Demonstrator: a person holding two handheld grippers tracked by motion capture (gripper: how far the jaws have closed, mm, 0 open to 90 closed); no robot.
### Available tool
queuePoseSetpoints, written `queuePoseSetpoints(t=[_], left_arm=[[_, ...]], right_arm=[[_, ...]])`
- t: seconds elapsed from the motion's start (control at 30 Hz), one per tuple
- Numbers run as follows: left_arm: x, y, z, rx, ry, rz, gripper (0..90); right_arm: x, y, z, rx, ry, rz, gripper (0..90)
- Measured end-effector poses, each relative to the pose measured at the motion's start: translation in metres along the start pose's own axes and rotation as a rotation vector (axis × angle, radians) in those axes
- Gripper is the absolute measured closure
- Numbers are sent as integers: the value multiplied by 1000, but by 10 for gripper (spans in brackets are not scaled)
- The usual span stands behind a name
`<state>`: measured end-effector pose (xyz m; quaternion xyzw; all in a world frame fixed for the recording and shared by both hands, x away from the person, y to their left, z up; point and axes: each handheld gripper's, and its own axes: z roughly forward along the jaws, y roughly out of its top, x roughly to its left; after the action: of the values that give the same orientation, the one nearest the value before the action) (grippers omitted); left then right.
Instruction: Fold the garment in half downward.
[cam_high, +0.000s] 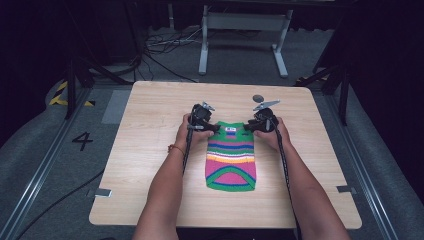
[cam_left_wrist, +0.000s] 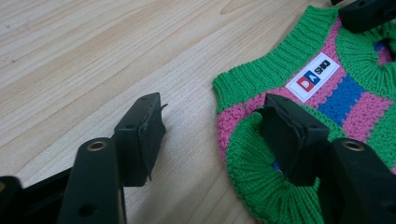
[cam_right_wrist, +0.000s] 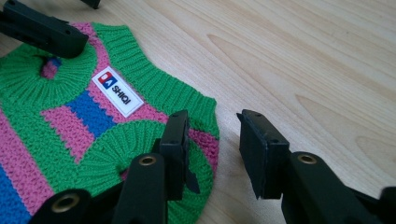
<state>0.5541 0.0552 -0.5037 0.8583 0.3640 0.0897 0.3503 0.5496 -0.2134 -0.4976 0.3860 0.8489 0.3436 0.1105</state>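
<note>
A small knitted sweater (cam_high: 231, 160) with green, pink, blue and orange stripes lies flat on the wooden table (cam_high: 150, 130), its neck end away from the person. My left gripper (cam_high: 214, 128) is at its far left shoulder and is open. In the left gripper view (cam_left_wrist: 212, 108) one jaw rests over the green armhole and the other over bare wood, with the sweater's (cam_left_wrist: 345, 93) corner between them. My right gripper (cam_high: 248, 127) is open at the far right shoulder. Its jaws (cam_right_wrist: 214, 122) straddle that corner of the sweater (cam_right_wrist: 70, 116) the same way. A white label (cam_right_wrist: 116, 93) sits below the collar.
A small grey disc (cam_high: 258, 98) lies on the table beyond the right gripper. Bare wood surrounds the sweater on all sides. Beyond the table's far edge stand a white metal frame (cam_high: 245, 30) and loose cables (cam_high: 165, 45) on the floor.
</note>
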Motion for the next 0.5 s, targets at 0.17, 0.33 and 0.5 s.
queuePoseSetpoints(t=[0.17,0.33,0.5], left_arm=[[-4,0,-1,-5,-21,19,532],[-6,0,-1,-3,-59,28,708],[-10,4,-2,25,-53,63,788]], right_arm=[[1,-1,2,12,4,19,655],[3,-1,2,15,28,3,776],[6,0,1,15,30,-12,848]])
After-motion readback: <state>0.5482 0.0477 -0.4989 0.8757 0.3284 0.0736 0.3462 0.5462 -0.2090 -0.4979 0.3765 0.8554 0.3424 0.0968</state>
